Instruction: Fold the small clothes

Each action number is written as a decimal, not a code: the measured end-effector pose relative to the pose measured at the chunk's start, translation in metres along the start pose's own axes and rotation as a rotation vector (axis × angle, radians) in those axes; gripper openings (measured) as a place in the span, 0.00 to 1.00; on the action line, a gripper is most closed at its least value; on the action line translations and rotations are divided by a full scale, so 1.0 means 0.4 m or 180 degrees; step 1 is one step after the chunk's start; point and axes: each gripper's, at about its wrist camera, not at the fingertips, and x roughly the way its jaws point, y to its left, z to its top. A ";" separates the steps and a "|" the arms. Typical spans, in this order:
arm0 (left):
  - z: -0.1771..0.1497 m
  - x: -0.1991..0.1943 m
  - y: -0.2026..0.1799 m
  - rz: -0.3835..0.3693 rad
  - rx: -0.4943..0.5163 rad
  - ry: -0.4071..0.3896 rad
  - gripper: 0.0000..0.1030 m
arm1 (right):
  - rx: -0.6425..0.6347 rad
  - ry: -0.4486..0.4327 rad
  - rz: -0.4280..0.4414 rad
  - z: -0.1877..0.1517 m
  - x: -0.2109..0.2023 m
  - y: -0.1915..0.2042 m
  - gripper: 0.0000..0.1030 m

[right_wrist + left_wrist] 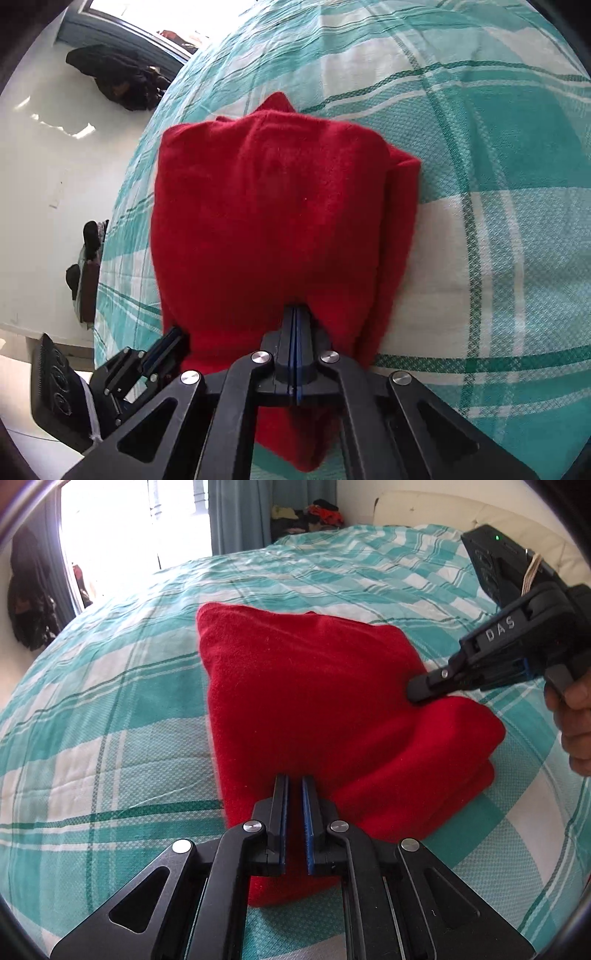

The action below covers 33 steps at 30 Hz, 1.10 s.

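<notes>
A red folded garment (314,686) (266,206) lies on a teal and white checked bed cover (110,720) (498,184). My left gripper (295,779) is at the garment's near edge, its blue pads almost together with red cloth between them. In the right wrist view it (177,334) bites the garment's lower left corner. My right gripper (295,308) has its pads pressed together, the tips sunk in a pucker of the cloth. In the left wrist view, its tip (412,692) meets a raised fold on the garment's right side. A person's hand (572,720) holds it.
A pile of clothes (314,515) sits beyond the bed's far edge beside blue curtains. Dark clothes (29,602) (118,85) lie on the pale floor left of the bed. A cream headboard (424,509) runs along the far right.
</notes>
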 end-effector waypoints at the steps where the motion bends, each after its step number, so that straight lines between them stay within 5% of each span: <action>1: -0.006 -0.002 0.000 0.0008 -0.0002 -0.0030 0.06 | -0.0106 -0.0112 -0.0127 0.013 -0.027 0.024 0.05; 5: -0.011 -0.005 0.002 -0.0005 -0.0018 -0.0055 0.06 | -0.0444 -0.0355 0.0221 0.115 -0.061 0.159 0.12; 8: -0.015 -0.009 0.001 -0.0002 -0.0013 -0.0059 0.06 | -0.0732 -0.0122 0.0430 0.208 0.042 0.274 0.12; 10: -0.015 -0.005 -0.001 0.0031 0.0004 -0.0074 0.06 | -0.0851 0.0080 0.0223 0.254 0.156 0.307 0.12; 12: -0.015 -0.001 -0.003 0.0068 0.0002 -0.0060 0.06 | -0.0956 0.0269 -0.0295 0.277 0.264 0.300 0.09; 15: -0.017 -0.001 -0.002 0.0011 -0.0027 -0.0071 0.06 | -0.0726 0.0154 -0.0101 0.284 0.244 0.277 0.07; 18: -0.016 0.000 0.011 -0.0096 -0.0114 -0.0077 0.06 | -0.0715 -0.0165 0.0341 0.221 0.091 0.273 0.15; 22: -0.013 0.000 0.021 -0.0191 -0.0200 -0.0067 0.06 | -0.0813 -0.0120 0.0735 0.020 -0.047 0.216 0.15; 24: -0.011 0.002 0.022 -0.0180 -0.0184 -0.0051 0.06 | -0.0716 -0.0021 0.0634 -0.096 -0.039 0.140 0.15; 25: -0.008 0.004 0.018 -0.0190 -0.0151 -0.0012 0.07 | -0.0613 0.0046 0.0363 -0.148 -0.007 0.090 0.14; 26: -0.005 0.005 0.012 -0.0151 -0.0111 -0.0009 0.07 | -0.0481 0.0121 0.0168 -0.192 0.025 0.036 0.00; 29: 0.009 -0.007 0.001 -0.0062 -0.0050 0.0053 0.08 | 0.0030 -0.0327 0.0484 -0.267 -0.031 -0.032 0.02; 31: 0.014 -0.047 0.010 -0.0125 -0.0174 0.0152 0.22 | -0.0057 -0.0689 0.0316 -0.316 -0.101 -0.003 0.20; 32: 0.004 -0.076 0.022 -0.0238 -0.0300 0.0182 0.35 | -0.0149 -0.0880 0.0188 -0.349 -0.134 0.014 0.44; 33: -0.015 -0.107 0.033 -0.0302 -0.0427 0.0186 0.70 | -0.0240 -0.1053 0.0063 -0.386 -0.161 0.028 0.59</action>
